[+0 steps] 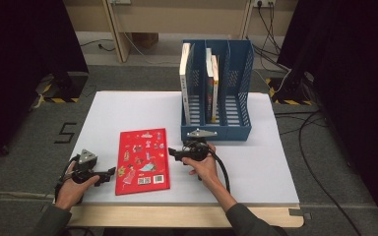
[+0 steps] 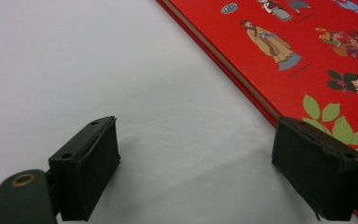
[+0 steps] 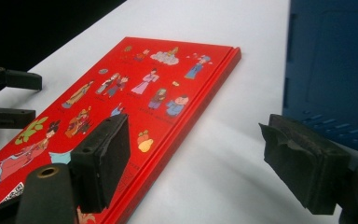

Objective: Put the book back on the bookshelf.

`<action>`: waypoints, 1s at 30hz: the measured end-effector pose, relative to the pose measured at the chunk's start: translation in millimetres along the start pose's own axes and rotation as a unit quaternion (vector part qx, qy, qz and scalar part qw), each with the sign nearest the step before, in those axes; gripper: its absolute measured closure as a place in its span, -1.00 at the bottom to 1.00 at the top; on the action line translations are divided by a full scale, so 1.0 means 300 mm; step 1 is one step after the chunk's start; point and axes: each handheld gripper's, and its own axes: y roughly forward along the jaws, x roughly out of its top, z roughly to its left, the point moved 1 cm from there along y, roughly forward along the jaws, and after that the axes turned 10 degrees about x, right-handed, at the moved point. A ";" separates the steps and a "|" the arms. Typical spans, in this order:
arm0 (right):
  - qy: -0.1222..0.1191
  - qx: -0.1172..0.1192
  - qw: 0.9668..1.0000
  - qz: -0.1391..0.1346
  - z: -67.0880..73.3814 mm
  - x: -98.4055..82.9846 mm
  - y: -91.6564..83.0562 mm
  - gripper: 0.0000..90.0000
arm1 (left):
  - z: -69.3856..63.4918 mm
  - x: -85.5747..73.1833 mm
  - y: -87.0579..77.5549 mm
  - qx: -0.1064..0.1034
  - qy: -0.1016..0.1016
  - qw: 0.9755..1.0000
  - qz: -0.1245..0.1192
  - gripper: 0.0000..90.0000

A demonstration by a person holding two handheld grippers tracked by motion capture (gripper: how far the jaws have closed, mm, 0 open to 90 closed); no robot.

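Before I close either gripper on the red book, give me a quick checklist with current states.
1. Red book lies flat on the table: ok.
2. Left gripper open, nothing held: ok.
3. Right gripper open, nothing held: ok.
4. Book edge between either gripper's pads: not ok, both sit beside it.
5. Right slot free in the blue rack: ok.
6. Book thickness fits the jaws: cannot tell.

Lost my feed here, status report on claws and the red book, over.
Both claws, left claw and right claw, open, empty. Red book flat on table between them. Nothing in the way.
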 end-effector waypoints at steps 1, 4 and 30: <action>-0.001 0.001 1.000 0.002 0.001 0.000 0.005 -0.48 | 0.000 0.001 0.001 0.002 -0.001 1.000 -0.001 -0.68; -0.002 0.002 1.000 0.009 0.008 -0.002 0.025 -0.47 | 0.000 0.002 0.003 0.002 -0.005 1.000 0.000 -0.68; 0.034 0.030 0.998 0.046 0.019 -0.001 0.136 -0.38 | -0.066 -0.004 -0.021 -0.053 0.037 0.998 0.006 -0.66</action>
